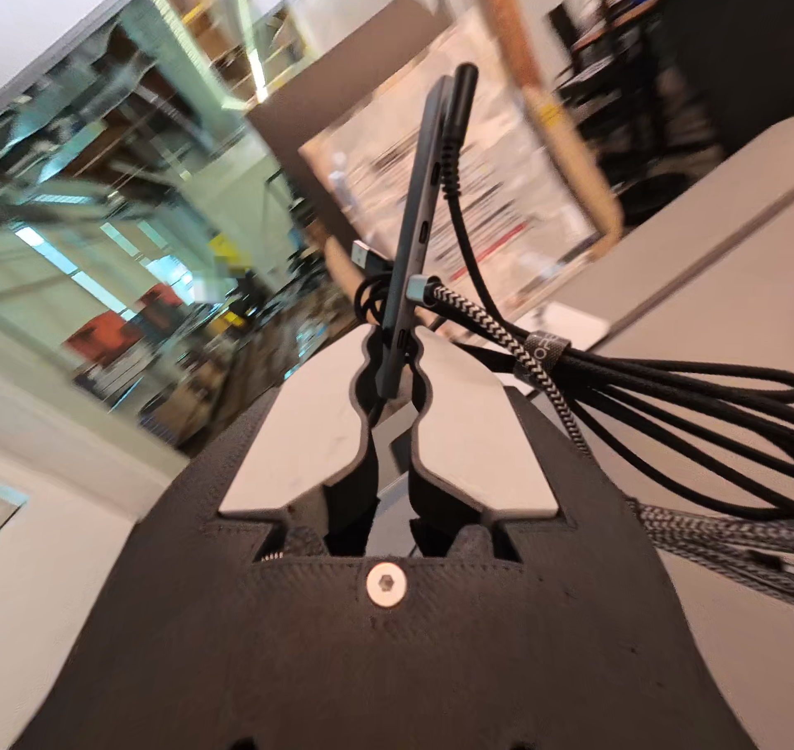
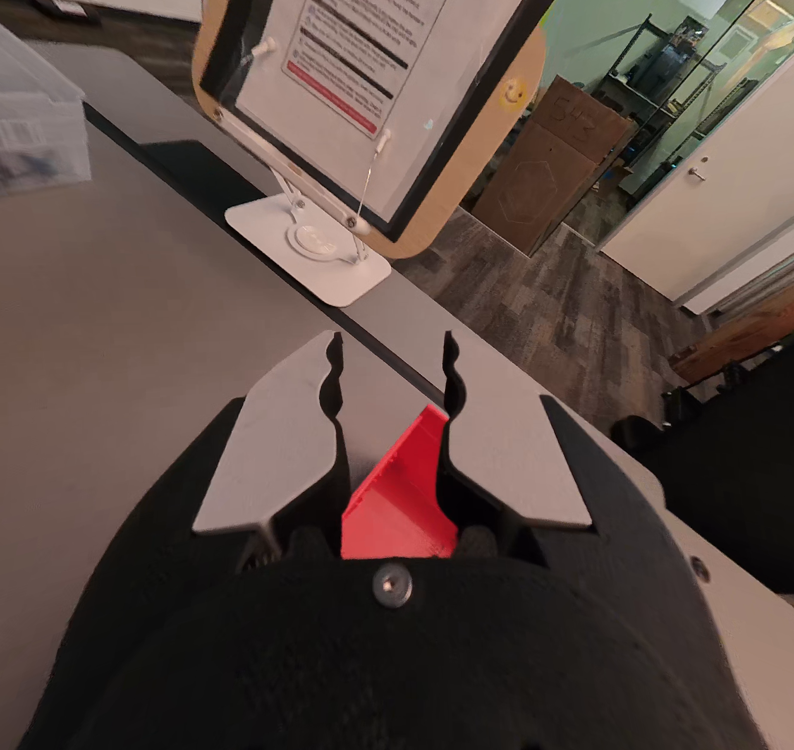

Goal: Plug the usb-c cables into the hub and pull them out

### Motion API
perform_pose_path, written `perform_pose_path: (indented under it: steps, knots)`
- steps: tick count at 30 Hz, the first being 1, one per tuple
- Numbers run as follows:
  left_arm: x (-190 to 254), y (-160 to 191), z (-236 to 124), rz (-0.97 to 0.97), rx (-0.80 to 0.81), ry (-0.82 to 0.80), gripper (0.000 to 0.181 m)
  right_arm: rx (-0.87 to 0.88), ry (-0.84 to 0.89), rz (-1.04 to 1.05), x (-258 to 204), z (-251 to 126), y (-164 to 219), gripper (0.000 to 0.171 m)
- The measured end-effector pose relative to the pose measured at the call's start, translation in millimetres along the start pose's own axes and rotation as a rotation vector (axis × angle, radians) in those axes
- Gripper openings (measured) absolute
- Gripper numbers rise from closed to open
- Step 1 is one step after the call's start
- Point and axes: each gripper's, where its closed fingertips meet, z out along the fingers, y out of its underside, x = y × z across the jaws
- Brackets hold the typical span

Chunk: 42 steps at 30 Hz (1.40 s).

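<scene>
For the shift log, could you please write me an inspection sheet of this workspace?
Surface: grey table, mostly bare.
Job's things: grey hub held upright; braided USB-C cable plugged into its side.
Clutter: red block, white stand carrying a framed notice, clear plastic box.
Grippers: left tongs shut on hub; right tongs open, empty.
Cables: black cable bundle strapped together, hanging right.
Surroundings: glass partition, shelving, cardboard box.

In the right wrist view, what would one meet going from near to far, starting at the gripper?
Right gripper with jaws apart and empty → red block → table edge → white stand base → framed sheet.
</scene>
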Motion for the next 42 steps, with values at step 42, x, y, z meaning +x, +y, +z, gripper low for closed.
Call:
perform_pose_path:
  steps: [42]
  knots:
    - [188.5, -18.5, 19.3, -0.149, 0.056, 0.334, 0.011, -0.081, 0.024, 0.297, 32.9, -21.8, 16.9, 0.036]
